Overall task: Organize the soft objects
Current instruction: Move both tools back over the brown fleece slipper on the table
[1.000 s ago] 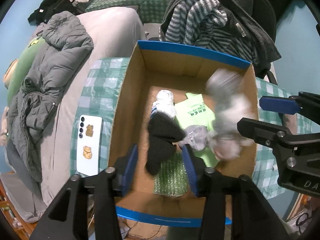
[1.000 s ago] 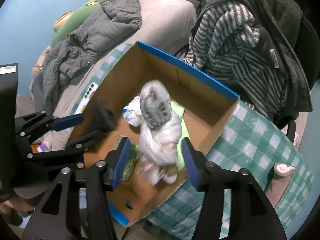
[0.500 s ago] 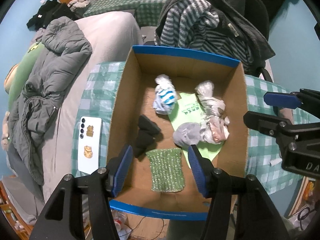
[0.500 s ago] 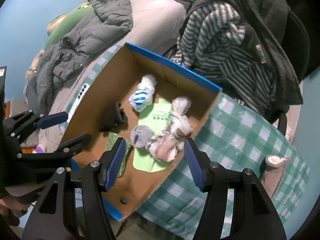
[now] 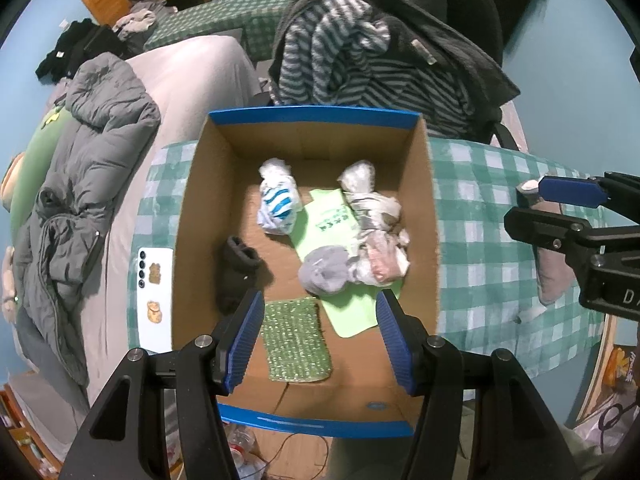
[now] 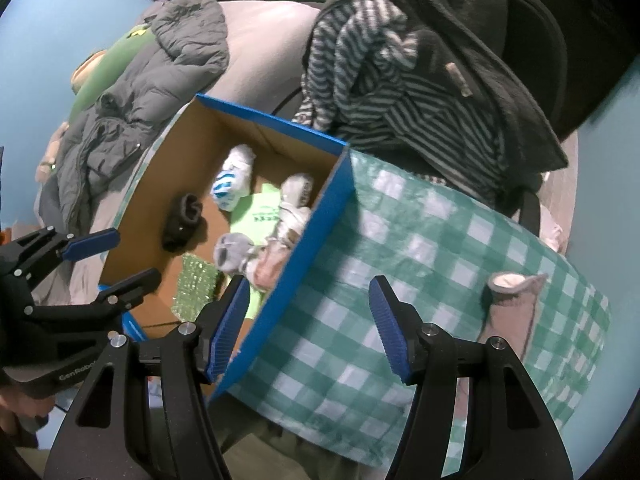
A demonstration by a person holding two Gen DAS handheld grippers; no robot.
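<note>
A cardboard box [image 5: 424, 200] with a blue rim stands on the checked tablecloth [image 6: 400, 248]. In it lie a white and blue bundle [image 5: 276, 208], a grey and white bundle [image 5: 376, 216], a grey sock ball [image 5: 324, 270], a black sock [image 5: 236, 268], a light green cloth [image 5: 340, 312] and a glittery green cloth [image 5: 294, 344]. My left gripper [image 5: 320, 340] hangs open and empty above the box's near side. My right gripper [image 6: 308, 322] is open and empty over the box's right wall. A pink-grey sock [image 6: 512, 308] lies on the cloth to its right.
A white phone [image 5: 154, 296] lies left of the box. A grey puffer jacket [image 5: 92, 168] is spread over the bed on the left. Striped and dark garments [image 5: 360, 64] hang over a chair behind the box. The table's near edge runs below the grippers.
The black sock and the grey and white bundle, falling between the fingers a second ago, now lie in the box. The left gripper has drawn back; the right has shifted right over the tablecloth.
</note>
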